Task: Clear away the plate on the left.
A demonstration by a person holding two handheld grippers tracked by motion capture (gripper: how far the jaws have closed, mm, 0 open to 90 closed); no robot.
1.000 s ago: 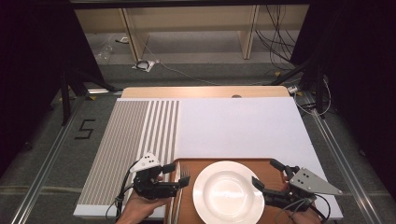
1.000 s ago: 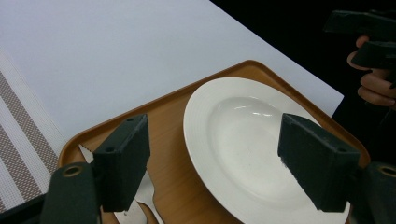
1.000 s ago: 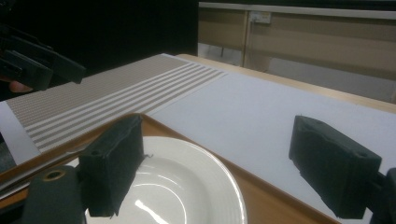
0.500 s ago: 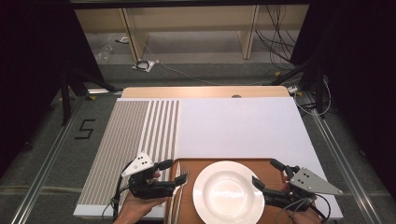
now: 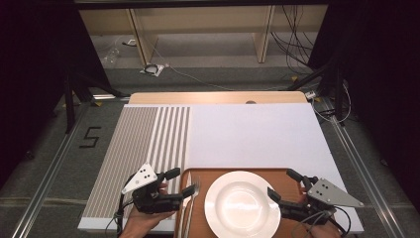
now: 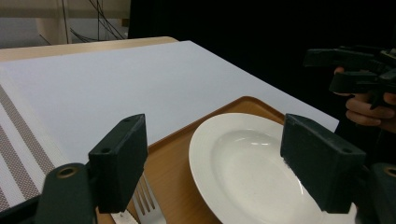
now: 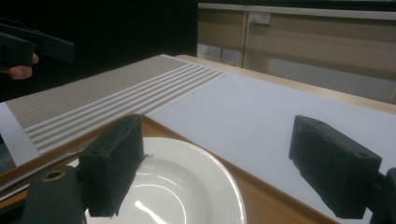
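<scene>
Setting at the near edge of the table. A round white ceramic plate (image 5: 242, 204) rests in the middle of a flat brown wooden tray (image 5: 286, 177), which lies on a white table mat with a band of thin brown stripes (image 5: 247, 134).

Left gripper (image 5: 180, 182): black, two-jawed, held in the person's left hand (image 5: 143, 220) at the left edge of the tray. Its jaws stand spread wide with nothing between them. A silver metal fork (image 5: 190, 198) lies on the tray strip just beside and beneath its jaw tips, tines pointing away from the person; a second slim piece of silver cutlery (image 5: 185, 203) lies alongside the fork, on the side nearer this gripper, its type not readable. In the left gripper view the fork tines (image 6: 147, 205) show under the left-hand jaw, and the plate (image 6: 243, 168) lies ahead, between the two jaws and close to them.

Right gripper (image 5: 284, 184): black, two-jawed, with a grey three-cornered plate (image 5: 331, 193) on top, held at the right side of the tray. Its jaws are likewise spread apart and hold nothing; the nearer jaw tip sits at the plate's right rim, and whether it touches cannot be told. In the right gripper view the plate (image 7: 177, 186) lies just ahead of the left-hand jaw.

The two grippers face each other across the plate, one on each side.
</scene>
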